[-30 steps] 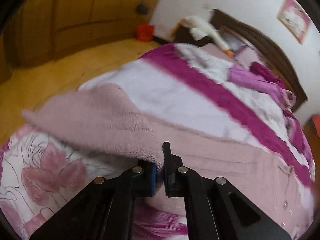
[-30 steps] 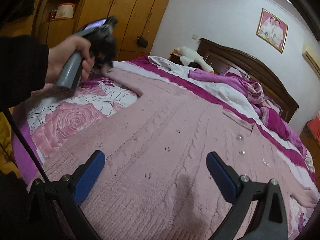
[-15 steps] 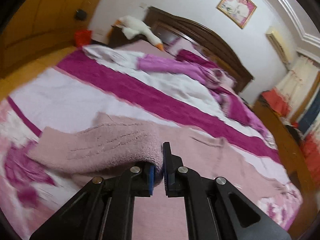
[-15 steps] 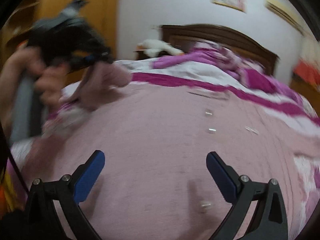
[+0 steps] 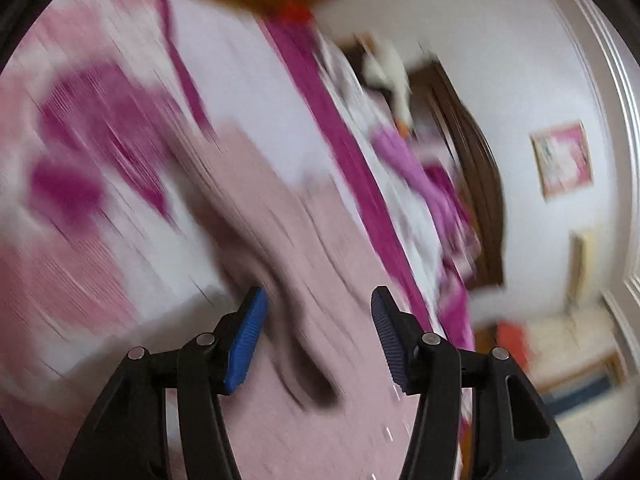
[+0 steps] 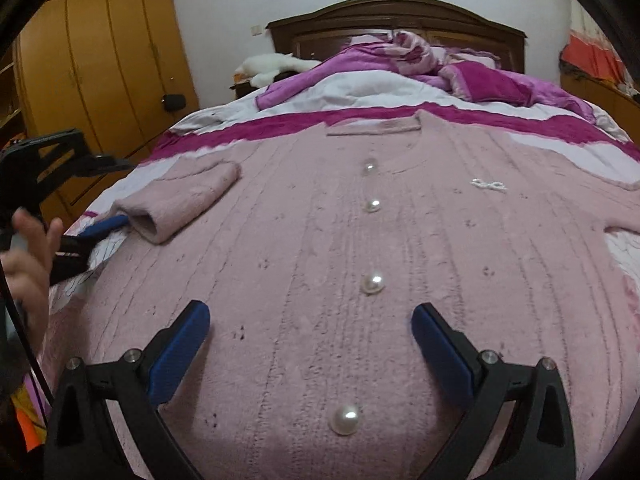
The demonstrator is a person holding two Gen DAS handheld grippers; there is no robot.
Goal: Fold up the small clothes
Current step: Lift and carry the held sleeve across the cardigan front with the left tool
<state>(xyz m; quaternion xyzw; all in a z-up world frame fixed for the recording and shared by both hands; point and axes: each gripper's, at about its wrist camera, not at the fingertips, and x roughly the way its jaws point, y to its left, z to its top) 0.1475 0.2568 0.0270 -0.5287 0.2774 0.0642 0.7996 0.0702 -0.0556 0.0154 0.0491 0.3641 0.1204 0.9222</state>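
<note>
A pink knitted cardigan (image 6: 400, 248) with pearl buttons (image 6: 372, 283) lies flat, front up, on the bed. Its left sleeve (image 6: 180, 200) is folded inward and rests on the left shoulder area. My right gripper (image 6: 310, 340) is open and empty, low over the cardigan's lower front. My left gripper (image 5: 316, 336) is open and empty over the pink knit (image 5: 280, 240); this view is heavily blurred. In the right wrist view the left gripper (image 6: 96, 232) sits just left of the folded sleeve's cuff, held by a hand.
The bed has a pink, white and magenta cover (image 6: 280, 120) with a rumpled purple blanket (image 6: 420, 64) near the dark headboard (image 6: 400, 16). A white plush goose (image 6: 268, 66) lies at the back left. Wooden wardrobes (image 6: 100, 60) stand on the left.
My left gripper carried the sleeve across, opened and let it go; the sleeve now lies folded on the cardigan. The right gripper stayed open and turned to face the cardigan's front.
</note>
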